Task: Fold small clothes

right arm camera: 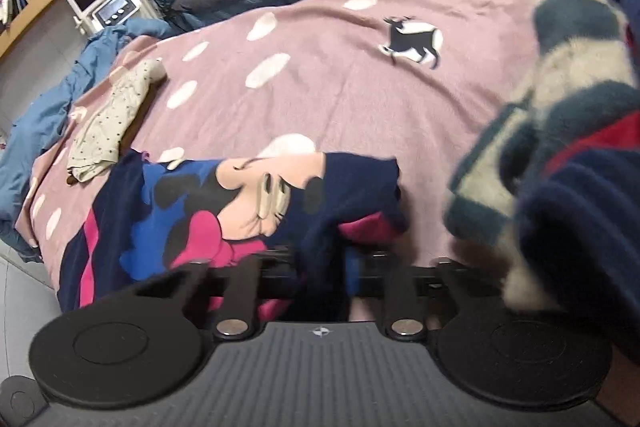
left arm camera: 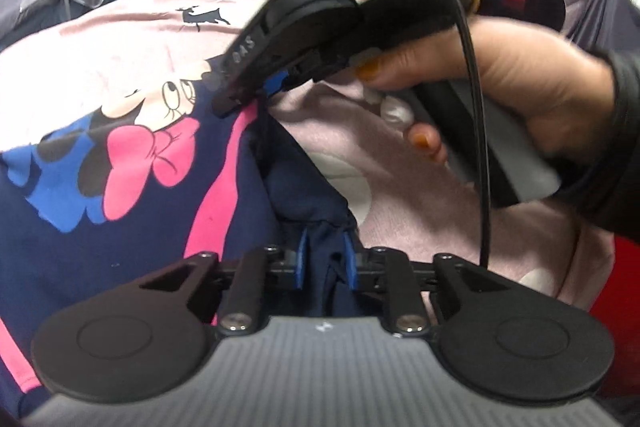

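Garment under handling is a navy child's top (right arm camera: pixel 224 203) with a cartoon mouse print and pink stripe, lying at the near edge of a pink spotted blanket (right arm camera: pixel 320 75). Left gripper (left arm camera: pixel 325 259) and right gripper (right arm camera: pixel 320 267) each stand nearly closed, pinching navy fabric at the top's near edge. Judged step: grips taken for a fold; next move calls for lifting both edges together, evenly, and carrying them toward the far side

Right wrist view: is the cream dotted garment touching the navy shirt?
No. The cream dotted garment lies apart on the pink blanket, with a strip of blanket between it and the navy shirt.
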Demonstrator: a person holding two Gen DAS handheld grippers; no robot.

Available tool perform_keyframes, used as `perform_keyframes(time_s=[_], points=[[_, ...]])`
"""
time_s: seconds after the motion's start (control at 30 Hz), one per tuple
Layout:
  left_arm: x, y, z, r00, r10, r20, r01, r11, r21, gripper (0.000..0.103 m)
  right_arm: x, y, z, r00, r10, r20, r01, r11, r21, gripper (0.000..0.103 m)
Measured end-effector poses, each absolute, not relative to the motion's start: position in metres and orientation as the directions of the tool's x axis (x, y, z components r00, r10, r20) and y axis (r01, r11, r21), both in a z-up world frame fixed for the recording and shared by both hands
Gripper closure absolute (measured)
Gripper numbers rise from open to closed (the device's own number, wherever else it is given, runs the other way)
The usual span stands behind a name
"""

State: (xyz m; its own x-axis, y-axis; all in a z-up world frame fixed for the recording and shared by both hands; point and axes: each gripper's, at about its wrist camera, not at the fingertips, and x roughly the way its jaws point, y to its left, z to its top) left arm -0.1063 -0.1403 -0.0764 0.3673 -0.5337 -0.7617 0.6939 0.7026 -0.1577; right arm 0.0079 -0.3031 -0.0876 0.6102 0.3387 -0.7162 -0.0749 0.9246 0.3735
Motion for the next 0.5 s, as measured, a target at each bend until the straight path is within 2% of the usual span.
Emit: perform_keyframes(time_s=[0.07, 0.23, 0.33, 0.5], points=[[-0.104, -0.129, -0.072, 0.373, -0.548, -0.748, 0.680, 0.711, -0.181, 0.091, 0.005, -0.303, -0.079, 0.626, 0.340, -0.702, -0.078, 0.923, 0.378, 0.086], [-0.102, -0.075, -0.041, 0.426, -0.601, -0.676, 0.624, 0.737, -0.261, 0.091, 0.006, -0.284, -0.027, 0.649, 0.427, -0.630, -0.167, 0.888, 0.429, 0.087], [-0.097, -0.025, -0.026, 0.478, -0.601, -0.640, 0.550, 0.774, -0.316, 0.091, 0.028, -0.255, -0.001, 0.610, 0.545, -0.575, -0.211, 0.812, 0.544, 0.087], [-0.093, 0.066, -0.016, 0.618, -0.474, -0.627, 0.356, 0.880, -0.315, 0.091, 0.071, -0.162, 0.000, 0.517, 0.637, -0.572, -0.279, 0.757, 0.591, 0.087]])
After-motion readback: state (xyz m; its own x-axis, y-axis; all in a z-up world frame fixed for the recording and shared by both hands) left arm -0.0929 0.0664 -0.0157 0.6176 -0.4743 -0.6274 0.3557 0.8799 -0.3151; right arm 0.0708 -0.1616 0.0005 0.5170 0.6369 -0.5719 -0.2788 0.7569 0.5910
